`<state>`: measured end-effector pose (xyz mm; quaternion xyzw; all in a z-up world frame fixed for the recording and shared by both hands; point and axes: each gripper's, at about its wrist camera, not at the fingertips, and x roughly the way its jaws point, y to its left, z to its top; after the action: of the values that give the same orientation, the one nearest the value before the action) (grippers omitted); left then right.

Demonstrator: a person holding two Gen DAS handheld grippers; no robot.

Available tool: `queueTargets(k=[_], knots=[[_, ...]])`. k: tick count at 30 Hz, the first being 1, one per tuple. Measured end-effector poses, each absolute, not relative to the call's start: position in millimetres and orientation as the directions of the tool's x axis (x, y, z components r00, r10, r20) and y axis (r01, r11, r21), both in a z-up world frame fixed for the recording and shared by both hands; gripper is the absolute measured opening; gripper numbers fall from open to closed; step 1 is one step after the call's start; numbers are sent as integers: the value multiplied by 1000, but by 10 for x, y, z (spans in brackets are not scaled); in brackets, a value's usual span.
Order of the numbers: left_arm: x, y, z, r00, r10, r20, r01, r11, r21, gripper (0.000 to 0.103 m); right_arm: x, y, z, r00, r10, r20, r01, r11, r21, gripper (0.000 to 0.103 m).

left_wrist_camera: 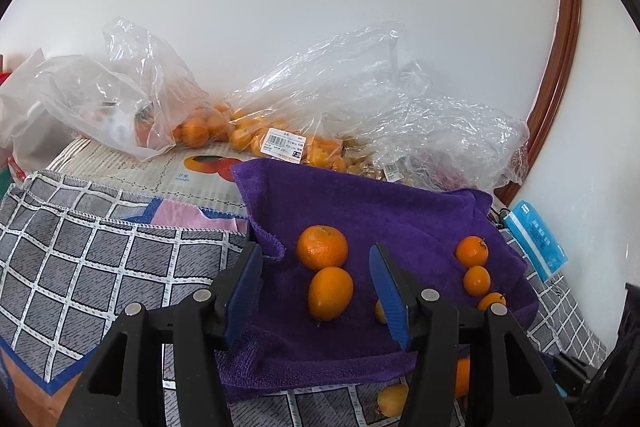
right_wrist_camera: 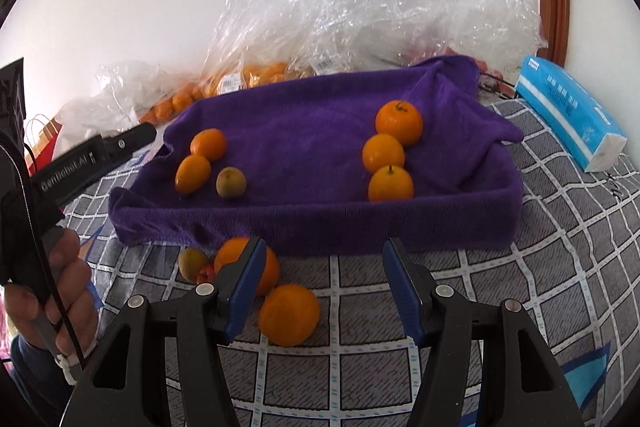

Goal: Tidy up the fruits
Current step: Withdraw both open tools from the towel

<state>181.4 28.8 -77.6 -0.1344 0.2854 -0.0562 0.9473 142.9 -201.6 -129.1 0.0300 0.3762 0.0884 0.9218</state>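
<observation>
A purple towel [right_wrist_camera: 304,131] lies on a checked cloth. On its left part sit two oranges [left_wrist_camera: 322,247] [left_wrist_camera: 330,293] and a small yellow-green fruit [right_wrist_camera: 231,182]. On its right part three oranges [right_wrist_camera: 390,184] stand in a row. In front of the towel lie two oranges [right_wrist_camera: 289,315], a small greenish fruit [right_wrist_camera: 193,263] and a small red fruit [right_wrist_camera: 206,273]. My left gripper [left_wrist_camera: 316,287] is open above the two left oranges. My right gripper [right_wrist_camera: 322,287] is open over the loose fruit in front of the towel.
Clear plastic bags [left_wrist_camera: 280,115] with several oranges lie along the white wall at the back. A blue tissue pack [right_wrist_camera: 568,111] lies at the right. A brown door frame [left_wrist_camera: 560,47] stands at the far right. A red paper bag [right_wrist_camera: 44,135] is at the left.
</observation>
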Motion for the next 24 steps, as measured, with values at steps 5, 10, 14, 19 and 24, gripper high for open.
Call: queueTargets(k=[5, 10, 14, 19, 24], knots=[[1824, 311, -779, 830, -181, -527, 21, 955, -296, 54, 1428, -2023, -1303, 706, 192, -681, -126, 981, 146, 61], [1831, 328, -786, 830, -179, -529, 14, 954, -300, 54, 1457, -1961, -1267, 718, 171, -674, -131, 985, 110, 62], [1834, 345, -776, 829, -182, -528, 11, 951, -310, 54, 1483, -1950, -1258, 720, 167, -674, -137, 986, 99, 62], [1836, 359, -779, 828, -179, -531, 4, 950, -313, 54, 1495, -1895, -1248, 720, 183, -669, -151, 983, 106, 62], [1846, 391, -789, 827, -176, -534, -7, 947, -322, 54, 1493, -1841, -1244, 731, 155, -665, -158, 986, 55, 68]])
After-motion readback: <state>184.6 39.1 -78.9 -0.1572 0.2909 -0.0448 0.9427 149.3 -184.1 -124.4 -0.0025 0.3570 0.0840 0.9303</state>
